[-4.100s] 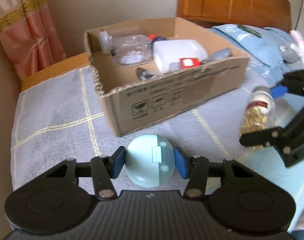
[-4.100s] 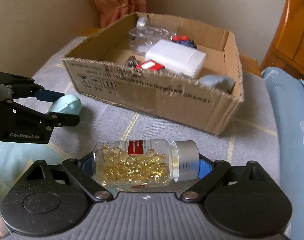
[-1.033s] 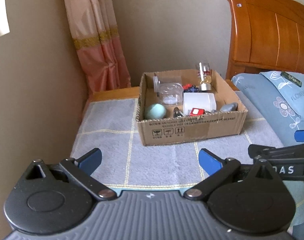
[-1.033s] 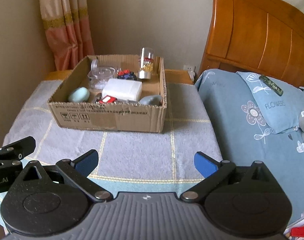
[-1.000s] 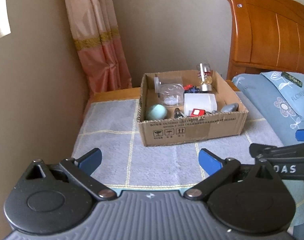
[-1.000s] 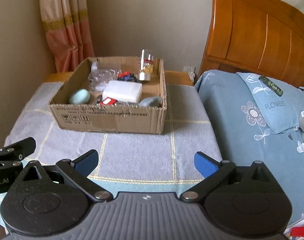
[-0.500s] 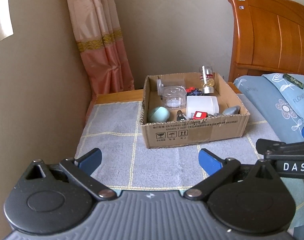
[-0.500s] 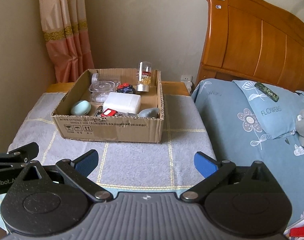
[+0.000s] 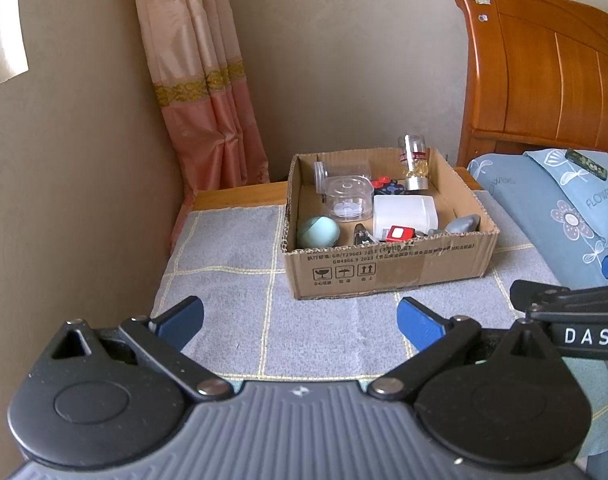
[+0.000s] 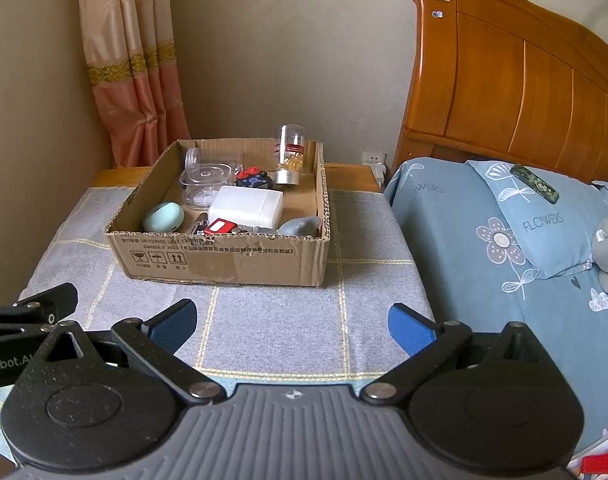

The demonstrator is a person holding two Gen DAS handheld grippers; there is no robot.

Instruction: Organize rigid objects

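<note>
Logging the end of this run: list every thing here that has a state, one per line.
left gripper: open, empty
right gripper: open, empty
cardboard box: open-topped, filled
capsule bottle: capped, standing cap-down in box
blue-green egg-shaped case: closed, in box
white container: lying flat in box

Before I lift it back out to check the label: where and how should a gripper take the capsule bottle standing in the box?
Grip the capsule bottle around its clear body, from above. It stands cap-down near the cardboard box's rear wall, poking above the rim, so the fingers likely clear the cardboard.
</note>
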